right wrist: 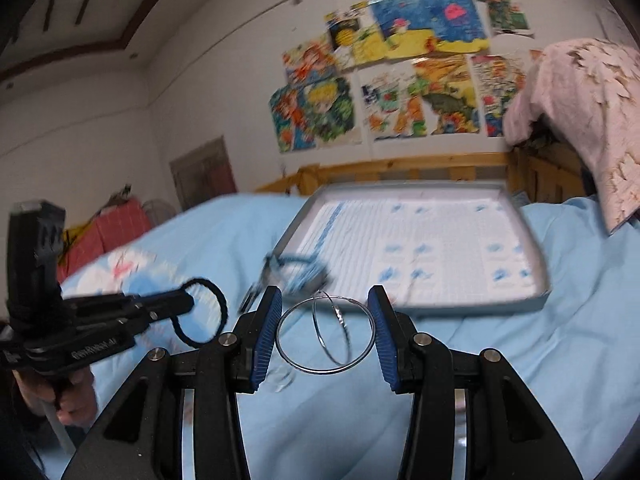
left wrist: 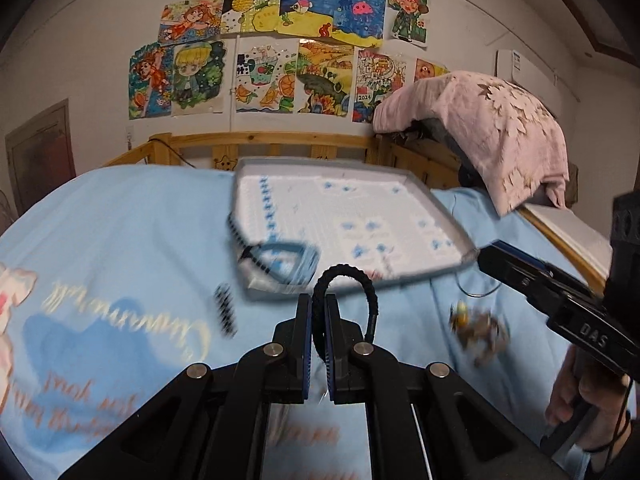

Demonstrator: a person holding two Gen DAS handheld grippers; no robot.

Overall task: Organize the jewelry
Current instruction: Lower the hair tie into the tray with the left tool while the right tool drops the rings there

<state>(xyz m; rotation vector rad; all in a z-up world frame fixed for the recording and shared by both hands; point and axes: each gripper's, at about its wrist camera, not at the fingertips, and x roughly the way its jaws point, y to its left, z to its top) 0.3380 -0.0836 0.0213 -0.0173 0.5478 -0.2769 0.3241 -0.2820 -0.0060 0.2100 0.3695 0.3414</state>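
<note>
**Both grippers loaded, short of the tray**

Your left gripper [left wrist: 319,334] is clenched on a black braided band [left wrist: 362,286], which arches up out of the pads, short of the tray's [right wrist: 294,226] near rim. Your right gripper [right wrist: 324,330] has its pads spread wide, with two thin silver hoop earrings [right wrist: 326,334] spanning the gap; whether the hoops are pressed or only resting between the pads, you cannot tell. The tray lies on the light blue bedsheet [left wrist: 120,220], lined in white with blue marks. A blue-and-black bracelet [left wrist: 280,258] drapes over the tray's near left corner. A small dark charm cluster [left wrist: 478,326] sits on the sheet near the tray's near right corner.
</note>
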